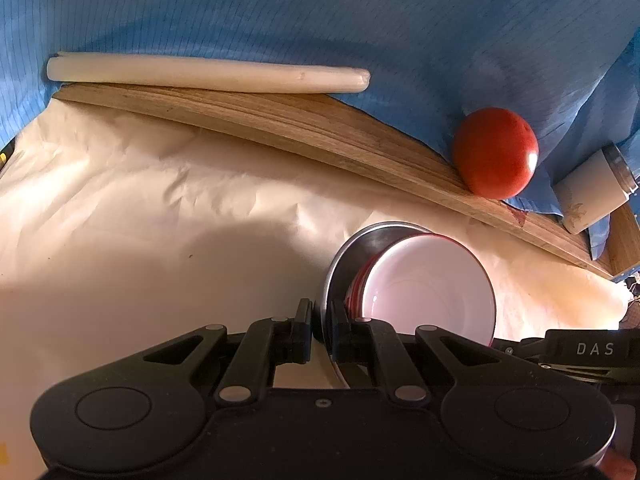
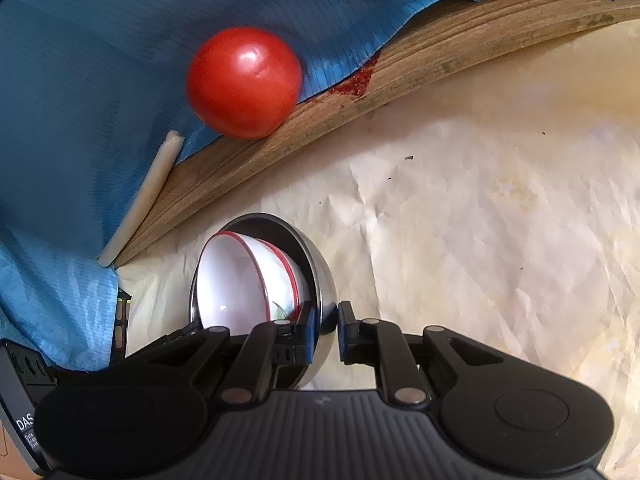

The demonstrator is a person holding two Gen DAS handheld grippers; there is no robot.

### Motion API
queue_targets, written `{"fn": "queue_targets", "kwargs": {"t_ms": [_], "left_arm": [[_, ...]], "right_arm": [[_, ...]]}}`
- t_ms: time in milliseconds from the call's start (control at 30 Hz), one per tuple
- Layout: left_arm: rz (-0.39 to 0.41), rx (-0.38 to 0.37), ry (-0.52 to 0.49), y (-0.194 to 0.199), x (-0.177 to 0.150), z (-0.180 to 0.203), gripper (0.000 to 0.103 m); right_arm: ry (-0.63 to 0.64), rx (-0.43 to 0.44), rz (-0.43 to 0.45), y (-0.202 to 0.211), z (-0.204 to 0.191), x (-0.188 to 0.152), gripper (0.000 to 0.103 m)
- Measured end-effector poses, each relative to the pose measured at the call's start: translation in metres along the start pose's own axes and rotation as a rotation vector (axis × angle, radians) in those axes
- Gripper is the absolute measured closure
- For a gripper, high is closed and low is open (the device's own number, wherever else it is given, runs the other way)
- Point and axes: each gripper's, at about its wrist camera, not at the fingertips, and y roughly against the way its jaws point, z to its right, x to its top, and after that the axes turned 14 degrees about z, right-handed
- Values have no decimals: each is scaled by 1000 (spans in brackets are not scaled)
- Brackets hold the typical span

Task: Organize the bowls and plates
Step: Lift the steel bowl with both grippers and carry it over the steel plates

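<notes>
A steel bowl (image 1: 352,252) holds stacked white bowls with red rims (image 1: 428,284). My left gripper (image 1: 320,320) is shut on the steel bowl's rim, one finger outside and one inside. In the right wrist view the same steel bowl (image 2: 316,276) with the white bowls (image 2: 232,280) inside it is gripped on its opposite rim by my right gripper (image 2: 326,324). The stack hangs tilted between both grippers above the cream paper (image 1: 160,220).
A red tomato (image 1: 496,152) rests on the wooden board's edge (image 1: 280,120) against blue cloth (image 1: 320,20). A white rod (image 1: 200,74) lies along the board. A cream jar (image 1: 596,188) lies at the right. The paper shows in the right wrist view (image 2: 500,220).
</notes>
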Motion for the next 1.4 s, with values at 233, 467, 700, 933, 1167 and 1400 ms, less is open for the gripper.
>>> {"fn": "queue_targets", "kwargs": {"t_ms": [233,467,700,933,1167,1400], "left_arm": [[17,-7,-2,9,-2,10,96],[32,-14,-2,20,-5,18,96],[45,-22,-16,31,-10,25,96],[55,-26,-23,42,-14,29,96],[67,-23,-28,58,-17,30,96],[75,-16,-23,70,-23,25,96]], "right_arm": [[11,6,20,11,0,-1,90],[14,17,36,21,1,-3,90],[15,26,52,32,1,-6,90],[23,34,61,45,1,-11,90],[36,44,66,57,-4,-18,90],[53,53,59,64,-10,-23,90]]}}
